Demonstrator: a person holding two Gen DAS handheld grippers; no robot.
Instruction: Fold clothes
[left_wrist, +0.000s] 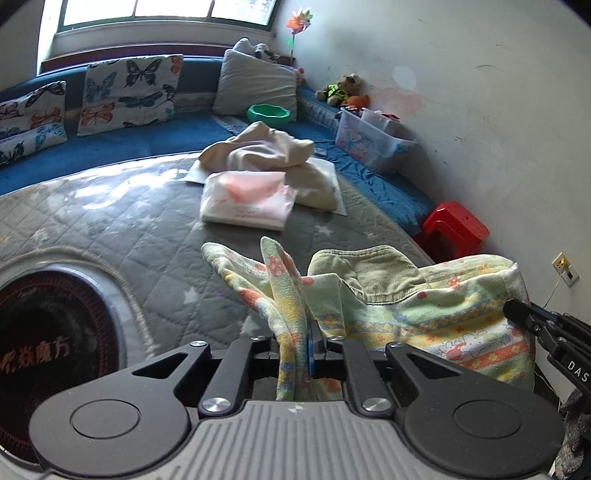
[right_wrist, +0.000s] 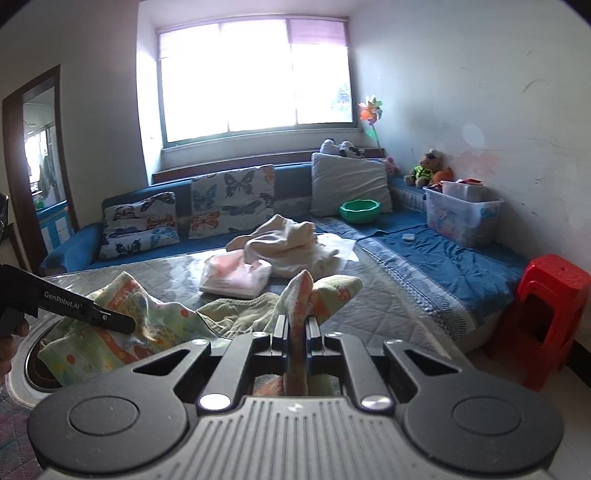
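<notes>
A pale green towel-like garment with orange flowers and striped bands (left_wrist: 424, 314) hangs stretched between both grippers above the grey quilted table cover (left_wrist: 122, 221). My left gripper (left_wrist: 301, 332) is shut on one corner of it, the cloth bunched upright between the fingers. My right gripper (right_wrist: 297, 328) is shut on the other corner, which sticks up past its fingertips (right_wrist: 281, 325). The right gripper's fingers (left_wrist: 521, 312) show at the garment's right edge in the left wrist view; the left gripper (right_wrist: 125, 325) shows on the cloth (right_wrist: 122, 332) in the right wrist view.
A folded white-and-pink garment (left_wrist: 245, 199) and a crumpled cream pile (left_wrist: 266, 147) lie further back on the cover. Behind are a blue sofa (right_wrist: 443, 258) with butterfly cushions (right_wrist: 232, 199), a green bowl (right_wrist: 360, 211), a clear storage box (right_wrist: 461, 216). A red stool (right_wrist: 546, 317) stands at the right; a round heater opening (left_wrist: 48, 343) at the left.
</notes>
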